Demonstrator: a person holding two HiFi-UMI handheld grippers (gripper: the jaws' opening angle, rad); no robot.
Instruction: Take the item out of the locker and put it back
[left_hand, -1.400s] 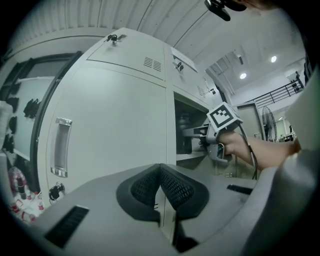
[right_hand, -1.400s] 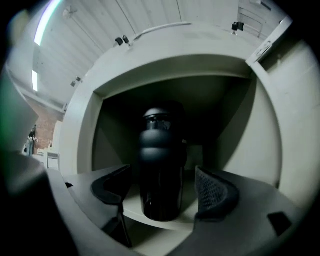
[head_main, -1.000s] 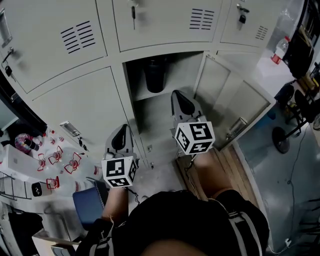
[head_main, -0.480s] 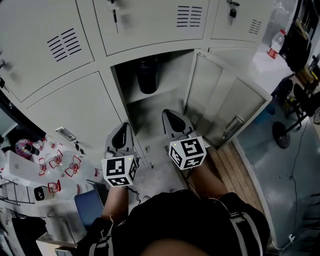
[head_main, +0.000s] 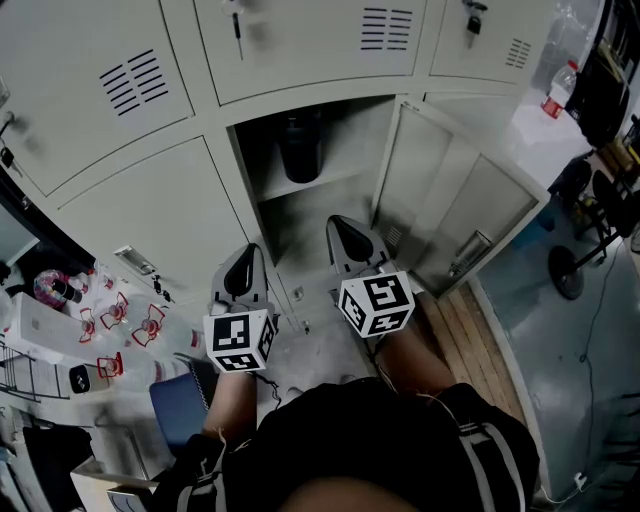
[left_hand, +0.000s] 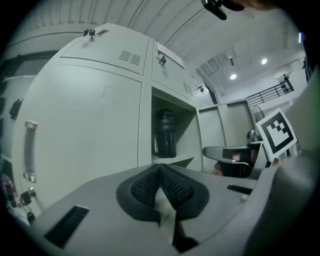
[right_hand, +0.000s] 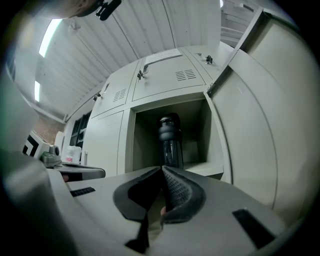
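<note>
Lockers (head_main: 130, 200): a bank of pale grey metal doors. One compartment in the middle stands open, with its door (head_main: 455, 205) swung out to the right.
Bottle (head_main: 300, 148): dark and upright on the shelf (head_main: 318, 181) inside the open compartment, toward its far wall. Nothing touches it.
Left hand-held gripper (head_main: 243, 262): clenched. In its own view the ribbed pads (left_hand: 172, 186) meet at the tips with nothing between them. It is held near the person, in front of the closed door left of the open compartment and well apart from the bottle (left_hand: 165, 134).
Right hand-held gripper (head_main: 337, 228): clenched and empty, its tips together. It points into the lower part of the open compartment, below the shelf. In its own view the bottle (right_hand: 171, 140) stands beyond and above the tips (right_hand: 162, 171), apart from them.
Upper doors: a key (head_main: 237, 25) hangs in one lock above the open compartment.
Far right: a clear plastic bottle with a red label (head_main: 564, 90) stands on a desk (head_main: 535, 140).
Near left: small red-and-white items (head_main: 115, 320) lie scattered low beside the lockers.
</note>
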